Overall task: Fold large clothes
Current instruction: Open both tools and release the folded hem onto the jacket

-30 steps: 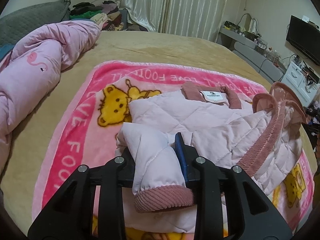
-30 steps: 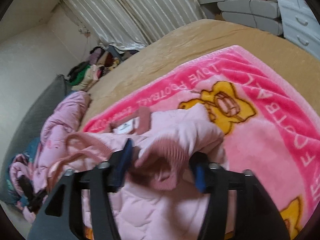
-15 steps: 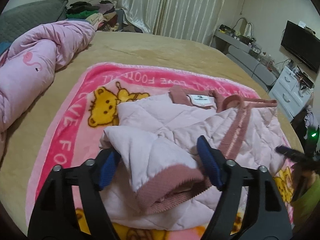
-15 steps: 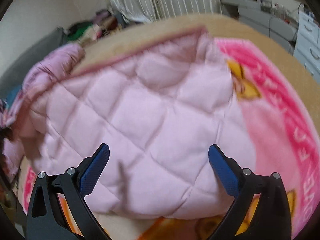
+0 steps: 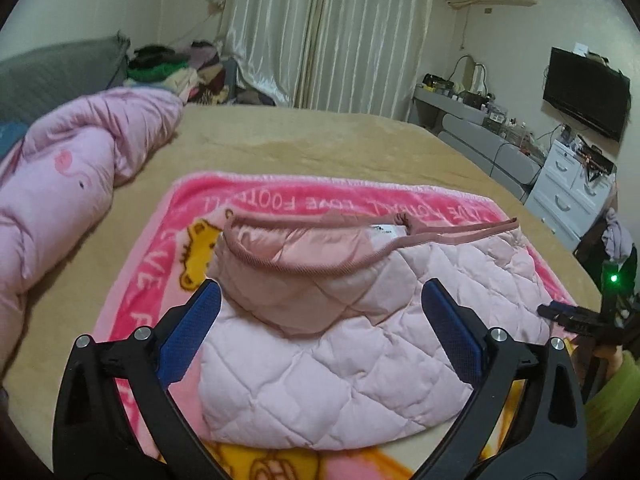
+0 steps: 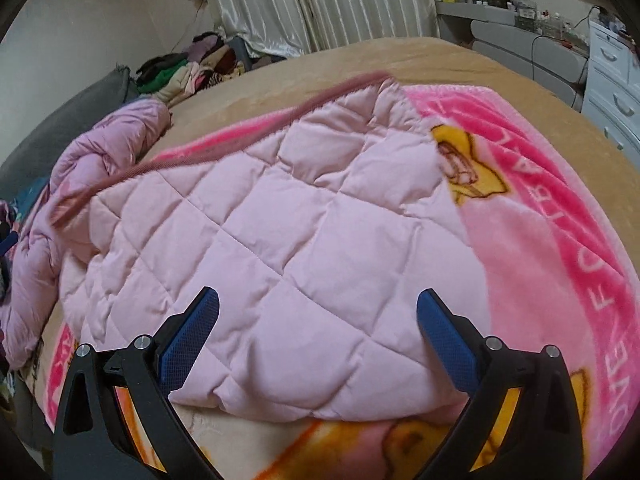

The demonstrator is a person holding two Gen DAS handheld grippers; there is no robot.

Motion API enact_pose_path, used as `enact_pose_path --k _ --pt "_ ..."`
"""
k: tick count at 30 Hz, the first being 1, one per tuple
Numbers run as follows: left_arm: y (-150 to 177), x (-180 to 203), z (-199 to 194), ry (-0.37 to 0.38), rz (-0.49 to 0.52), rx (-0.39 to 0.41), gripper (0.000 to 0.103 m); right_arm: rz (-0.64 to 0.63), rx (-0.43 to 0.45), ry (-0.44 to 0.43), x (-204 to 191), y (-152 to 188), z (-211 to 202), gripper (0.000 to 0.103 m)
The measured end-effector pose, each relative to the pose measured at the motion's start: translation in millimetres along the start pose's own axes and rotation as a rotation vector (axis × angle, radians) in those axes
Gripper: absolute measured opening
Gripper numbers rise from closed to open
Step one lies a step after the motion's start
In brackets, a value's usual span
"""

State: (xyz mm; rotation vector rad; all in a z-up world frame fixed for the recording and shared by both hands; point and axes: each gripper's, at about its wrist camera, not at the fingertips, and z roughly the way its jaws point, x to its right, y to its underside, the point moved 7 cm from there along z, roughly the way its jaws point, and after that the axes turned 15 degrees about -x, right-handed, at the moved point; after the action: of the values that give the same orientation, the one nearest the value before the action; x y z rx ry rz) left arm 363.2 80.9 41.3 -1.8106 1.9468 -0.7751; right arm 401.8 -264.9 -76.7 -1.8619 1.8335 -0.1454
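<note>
A pale pink quilted jacket (image 5: 360,344) with darker pink ribbed trim lies folded on a pink cartoon blanket (image 5: 304,200) spread on the bed. It also shows in the right wrist view (image 6: 280,248), where its quilted surface lies flat on the blanket (image 6: 560,200). My left gripper (image 5: 320,320) is open and empty, hovering just above the jacket's near edge. My right gripper (image 6: 318,320) is open and empty over the jacket's near edge. The right gripper also appears at the right edge of the left wrist view (image 5: 568,316).
A rolled pink duvet (image 5: 68,184) lies along the left of the tan bed (image 5: 320,140). A clothes pile (image 5: 172,72) sits at the far left corner. White drawers (image 5: 568,196), a grey desk and a wall TV (image 5: 584,92) stand to the right.
Both grippers opened and let go of the jacket sleeves, then pulled back. The jacket's right half was folded over and the jacket now lies flat and folded on the blanket.
</note>
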Motion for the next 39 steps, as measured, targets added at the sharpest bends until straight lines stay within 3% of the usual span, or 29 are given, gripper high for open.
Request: enact_pose_path --k 6,11,27,33,39 --pt "15 2 1 -0.078 0.039 -0.012 0.094 0.02 0.054 0.023 22 5 -26 0.099" --pt "38 -14 21 -0.108 0.018 -0.07 0.094 0.027 0.092 0.079 39 5 -42 0.099" --pt "69 -63 73 -0.177 -0.059 -0.199 0.094 0.075 0.017 0.186 77 -3 1 0.099" --pt "82 -77 98 -0.153 -0.099 -0.256 0.094 0.069 0.005 0.182 77 -13 15 0.099" --pt "89 -89 124 0.012 -0.194 -0.29 0.094 0.04 0.005 0.138 72 -26 29 0.099"
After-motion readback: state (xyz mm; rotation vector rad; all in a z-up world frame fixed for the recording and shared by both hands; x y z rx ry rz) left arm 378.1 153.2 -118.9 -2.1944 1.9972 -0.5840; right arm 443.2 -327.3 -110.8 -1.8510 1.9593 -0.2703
